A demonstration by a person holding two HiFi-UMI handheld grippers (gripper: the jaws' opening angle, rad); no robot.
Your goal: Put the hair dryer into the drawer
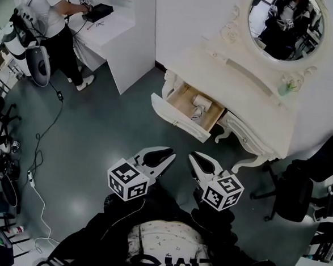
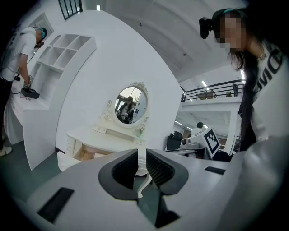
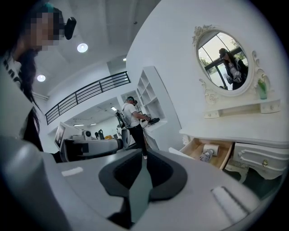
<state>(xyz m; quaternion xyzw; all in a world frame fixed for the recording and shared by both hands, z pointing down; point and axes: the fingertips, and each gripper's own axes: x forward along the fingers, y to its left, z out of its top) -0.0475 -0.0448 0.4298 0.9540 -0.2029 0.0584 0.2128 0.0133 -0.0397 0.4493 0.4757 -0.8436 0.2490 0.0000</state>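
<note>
**So, both claws empty, dryer's in the drawer**

Basically the right claw [image 1: 193, 158] is fully closed: its dark ribbed pads meet at the tips and there's nothing pinched between them. The left claw [image 1: 170, 157] has its pads just a sliver apart, and through that narrow gap you only see the floor and a table leg, so it holds nothing either. Neither claw touches any furniture. Both hang over the floor [image 1: 98, 130], side by side in front of the person, well short of the dresser.

The hair dryer [image 1: 200, 102] lies inside the open drawer [image 1: 179, 120]. It looks like a pale rounded barrel with a greyer bit next to it, but it's too small to tell more.

Materials-wise, the drawer has a bare light-wood inside and a cream painted front with a little knob. The dresser is all glossy cream, with a smooth tabletop [image 1: 238, 83], curvy carved legs [image 1: 250, 161] and an oval mirror [image 1: 285, 24] in a scrolled frame. A small green bottle [image 1: 289, 86] stands on the ledge under the mirror. The floor is flat dark grey-green. The claw bodies are smooth light-grey plastic, each with a black-and-white marker cube [image 1: 128, 181].
</note>
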